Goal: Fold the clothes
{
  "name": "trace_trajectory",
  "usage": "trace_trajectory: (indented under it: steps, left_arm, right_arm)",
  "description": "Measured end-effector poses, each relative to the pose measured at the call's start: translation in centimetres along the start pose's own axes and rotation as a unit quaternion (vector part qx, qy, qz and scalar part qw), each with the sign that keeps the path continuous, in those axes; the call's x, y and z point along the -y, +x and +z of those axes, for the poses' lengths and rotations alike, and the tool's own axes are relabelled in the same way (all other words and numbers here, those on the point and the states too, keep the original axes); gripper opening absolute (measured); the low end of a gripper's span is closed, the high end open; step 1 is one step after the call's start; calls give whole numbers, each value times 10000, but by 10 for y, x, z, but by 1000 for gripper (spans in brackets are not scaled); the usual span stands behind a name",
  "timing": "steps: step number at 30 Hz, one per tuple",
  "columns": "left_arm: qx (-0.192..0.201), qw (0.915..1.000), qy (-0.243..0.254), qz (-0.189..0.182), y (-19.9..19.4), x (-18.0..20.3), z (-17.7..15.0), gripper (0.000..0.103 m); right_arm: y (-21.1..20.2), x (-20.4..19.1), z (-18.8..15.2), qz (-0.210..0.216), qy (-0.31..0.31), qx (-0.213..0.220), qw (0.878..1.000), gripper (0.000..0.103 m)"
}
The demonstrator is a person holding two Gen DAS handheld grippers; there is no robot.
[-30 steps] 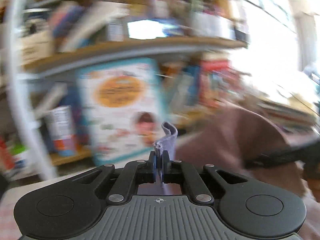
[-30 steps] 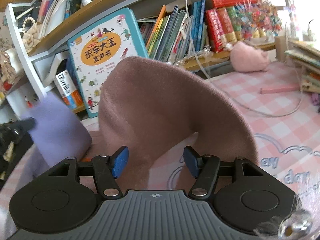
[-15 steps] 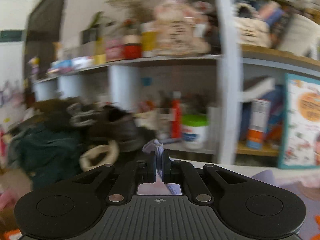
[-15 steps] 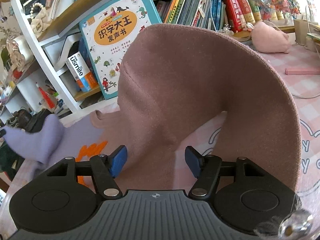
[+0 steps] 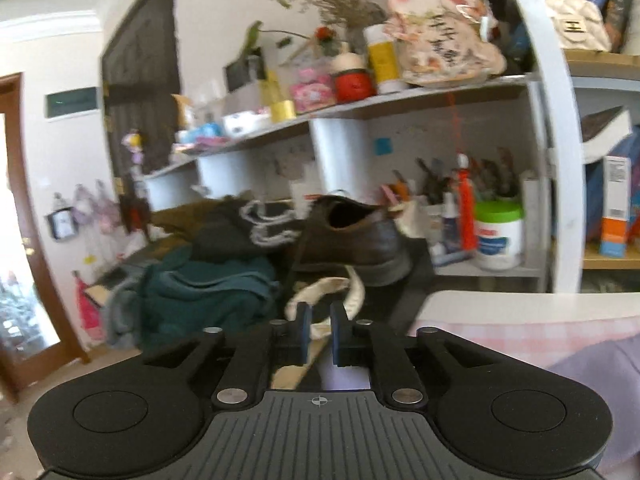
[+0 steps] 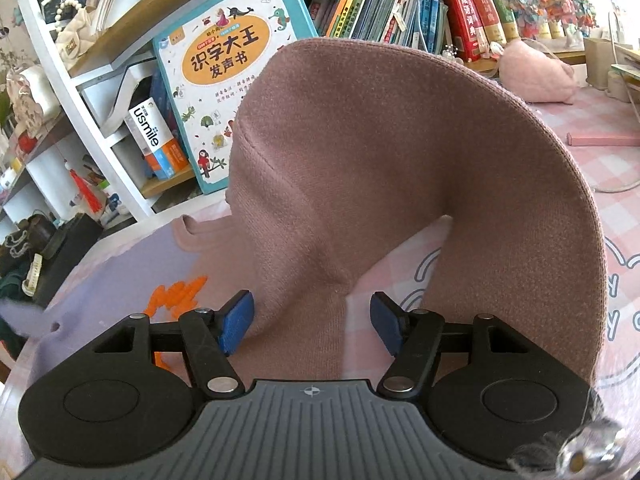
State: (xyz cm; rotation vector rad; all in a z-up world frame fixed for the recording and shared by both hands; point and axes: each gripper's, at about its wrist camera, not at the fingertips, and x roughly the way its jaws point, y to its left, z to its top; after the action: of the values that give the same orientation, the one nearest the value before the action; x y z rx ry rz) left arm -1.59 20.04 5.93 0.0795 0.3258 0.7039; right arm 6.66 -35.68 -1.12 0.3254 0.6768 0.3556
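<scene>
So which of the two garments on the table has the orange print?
The lilac garment, lying flat left of the right claw; the dusty-pink knit sweater over it is plain.

The left gripper (image 5: 319, 330) points nearly level, its fingers (image 5: 303, 330) a narrow gap apart after just opening, nothing pinched between them. The right gripper (image 6: 316, 322) tilts downward, fingers (image 6: 237, 322) spread wide at nine and three o'clock.

A large teal-edged children's picture book (image 6: 224, 76) leaning against the wooden shelf is showing "识字大王 发声书" on its orange oval, while a slim white and orange carton (image 6: 154, 142) beside it is bearing "usmile"; red book spines (image 6: 472, 12) are carrying lettering too small to read
</scene>
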Motion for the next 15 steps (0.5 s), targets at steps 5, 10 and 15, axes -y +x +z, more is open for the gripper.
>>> trace_trajectory:
  steps: [5, 10, 15]
  left_arm:
    - [114, 9946, -2, -1030, -33, 26, -2, 57]
    - [405, 9712, 497, -2295, -75, 85, -8, 73]
    - [307, 9256, 840, -3679, -104, 141, -18, 73]
  right_arm:
    - [1, -4, -2, -104, -80, 8, 9999, 63]
    - [0, -14, -3, -342, -138, 32, 9993, 63]
    - [-11, -31, -8, -511, -344, 144, 9980, 63]
